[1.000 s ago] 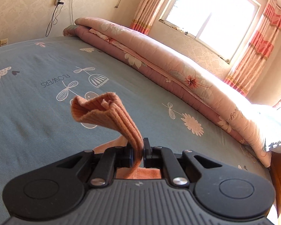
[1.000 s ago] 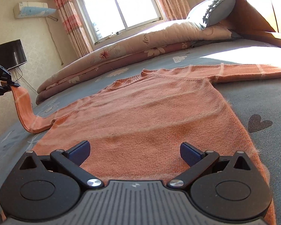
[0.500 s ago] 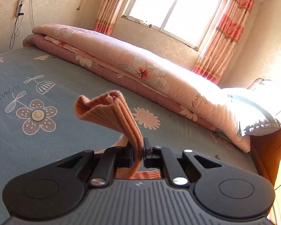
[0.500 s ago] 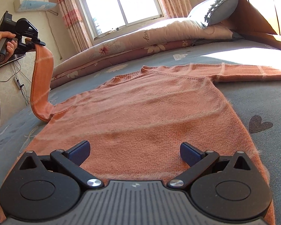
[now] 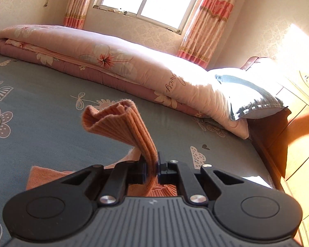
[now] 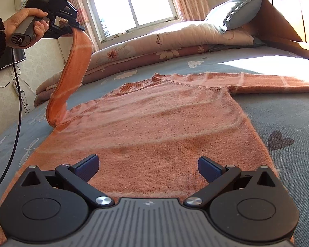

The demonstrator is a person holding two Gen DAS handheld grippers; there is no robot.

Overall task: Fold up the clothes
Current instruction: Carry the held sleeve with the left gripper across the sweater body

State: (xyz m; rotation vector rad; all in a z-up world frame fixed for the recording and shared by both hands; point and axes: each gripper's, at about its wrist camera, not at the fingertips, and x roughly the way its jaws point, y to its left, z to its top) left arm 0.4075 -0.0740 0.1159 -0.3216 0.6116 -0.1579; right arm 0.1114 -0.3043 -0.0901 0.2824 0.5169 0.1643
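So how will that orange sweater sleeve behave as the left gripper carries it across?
Probably floppy: the sleeve hangs in a loose curve from the left gripper to the shoulder, and its cuff droops past the pads. Likely light, since a pinch holds it up. The fuzzy knit probably grips rather than slips, so the sweater may drag slightly.

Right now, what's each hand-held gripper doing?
Left hand-held gripper: closed on the sweater sleeve, lifted off the bed.
Right hand-held gripper: open, empty, over the sweater.

Bare bedsheet (image 6: 278,119) R; rolled quilt (image 6: 154,45) far edge.
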